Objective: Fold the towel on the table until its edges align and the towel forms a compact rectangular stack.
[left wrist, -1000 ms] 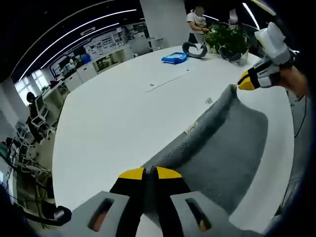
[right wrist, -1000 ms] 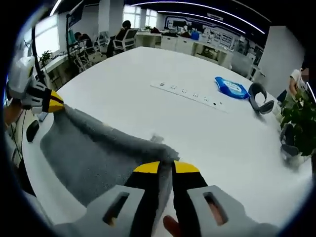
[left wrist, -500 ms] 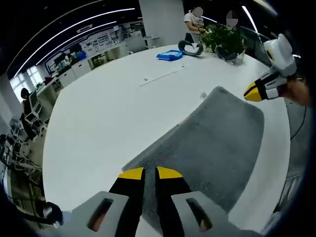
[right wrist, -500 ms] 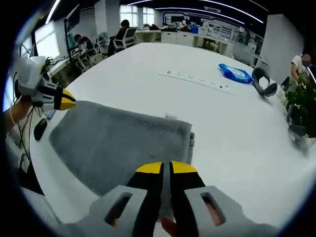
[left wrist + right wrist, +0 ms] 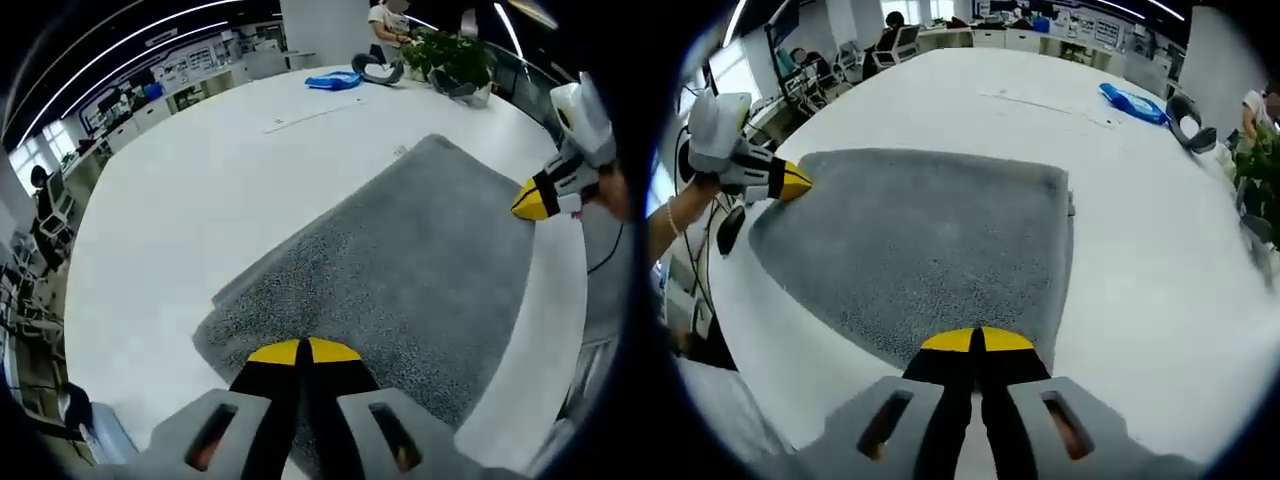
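Open-plan office, ceiling light strips, desks and chairs at the far side. Large white table [image 5: 170,200] in front. Grey towel [image 5: 400,270] lies flat on it near the table's near edge, folded into a rectangle, a small label showing at its far edge.

Left gripper [image 5: 303,352]: yellow-tipped jaws pressed together, clamped on the towel's near corner. Right gripper [image 5: 977,341]: jaws likewise closed, pinching the towel's opposite near corner; it shows at the right of the left gripper view, tip at the towel edge.

Beyond the towel: power strip [image 5: 1045,103], blue packet [image 5: 1133,104], headset [image 5: 1189,110], potted plant [image 5: 455,62]. A person stands by the plant.
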The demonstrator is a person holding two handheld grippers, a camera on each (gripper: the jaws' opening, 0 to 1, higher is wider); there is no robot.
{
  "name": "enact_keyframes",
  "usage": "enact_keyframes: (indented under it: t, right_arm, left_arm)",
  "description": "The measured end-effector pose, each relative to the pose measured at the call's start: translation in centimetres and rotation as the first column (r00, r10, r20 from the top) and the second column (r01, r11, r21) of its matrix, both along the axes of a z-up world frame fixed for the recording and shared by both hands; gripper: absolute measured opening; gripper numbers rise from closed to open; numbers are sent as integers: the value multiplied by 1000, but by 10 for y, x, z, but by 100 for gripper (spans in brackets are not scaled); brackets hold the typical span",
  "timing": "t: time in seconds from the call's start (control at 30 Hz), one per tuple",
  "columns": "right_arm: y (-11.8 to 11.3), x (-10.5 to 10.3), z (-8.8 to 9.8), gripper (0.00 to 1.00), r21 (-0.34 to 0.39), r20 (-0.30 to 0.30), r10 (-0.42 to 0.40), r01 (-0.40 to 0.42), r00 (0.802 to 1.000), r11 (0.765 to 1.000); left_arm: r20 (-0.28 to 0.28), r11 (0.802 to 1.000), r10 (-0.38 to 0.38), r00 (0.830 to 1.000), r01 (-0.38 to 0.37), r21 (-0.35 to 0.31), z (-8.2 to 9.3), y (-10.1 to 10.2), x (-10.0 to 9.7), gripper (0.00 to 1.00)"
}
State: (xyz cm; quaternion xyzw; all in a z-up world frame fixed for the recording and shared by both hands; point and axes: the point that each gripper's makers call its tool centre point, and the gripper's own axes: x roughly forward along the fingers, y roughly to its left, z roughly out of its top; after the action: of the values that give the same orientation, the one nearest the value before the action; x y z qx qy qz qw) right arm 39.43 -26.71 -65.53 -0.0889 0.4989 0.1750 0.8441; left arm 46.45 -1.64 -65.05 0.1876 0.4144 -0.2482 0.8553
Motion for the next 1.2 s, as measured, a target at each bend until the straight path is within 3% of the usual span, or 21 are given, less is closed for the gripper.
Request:
enact_keyframes:
  t: [0.13, 0.47, 0.8, 1.2]
  right_arm:
    - [0, 2, -1, 0, -10, -20, -5, 5, 1000, 1000]
    - [-2, 4, -5, 0, -45, -139, -28, 22, 990, 999]
    - [-3, 5, -5, 0, -110, -159, 24, -42, 987, 993]
    - [-7, 10, -5, 0, -71, -191, 58, -73, 980, 995]
  left_arm:
    - [41, 993, -104, 994, 101, 68, 0, -2, 1, 1]
    - [62, 979, -131, 989, 119, 167, -1, -5, -4, 0]
    - [42, 984, -103, 994, 96, 151, -1, -1, -17, 0]
    - [23, 990, -66, 998, 63, 123, -2, -1, -40, 0]
